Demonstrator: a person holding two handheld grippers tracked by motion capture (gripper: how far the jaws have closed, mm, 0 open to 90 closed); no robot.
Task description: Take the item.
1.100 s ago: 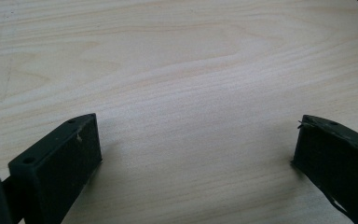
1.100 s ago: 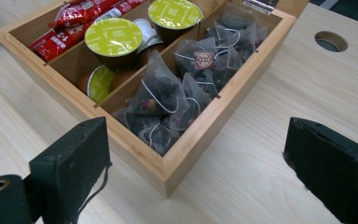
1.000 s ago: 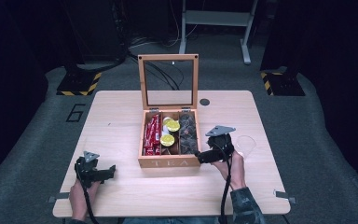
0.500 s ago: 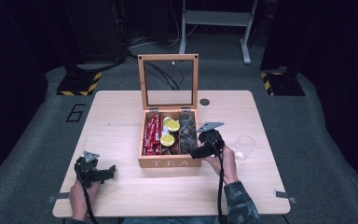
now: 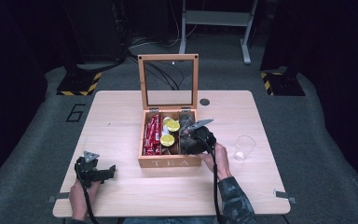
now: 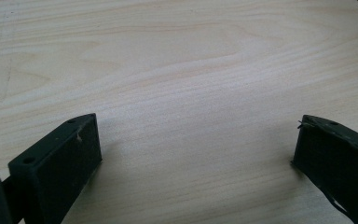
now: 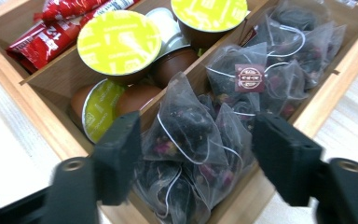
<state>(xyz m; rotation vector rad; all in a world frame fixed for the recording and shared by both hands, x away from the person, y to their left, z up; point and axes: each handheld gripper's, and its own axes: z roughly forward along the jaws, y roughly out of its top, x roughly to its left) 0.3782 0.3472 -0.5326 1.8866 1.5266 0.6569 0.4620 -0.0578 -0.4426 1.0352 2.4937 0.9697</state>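
Wooden tea box (image 5: 169, 163) mid-table, lid up. Since a second ago the right gripper (image 7: 193, 154) has moved from the box's right edge to over its right compartment; likely a pick is coming. Its jaws stand wide apart, holding nothing, astride a pyramid tea bag (image 7: 186, 126) atop the pile, apex up, no clear long axis. Left gripper (image 6: 196, 149) unmoved on the table (image 5: 121, 116), jaws wide, empty.

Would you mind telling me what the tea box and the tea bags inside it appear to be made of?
The tea box looks like light, smooth wood, with visible grain, and its raised lid holds a clear pane, glass or plastic. The tea bags look like thin see-through mesh, probably nylon, since the dark leaves show through.
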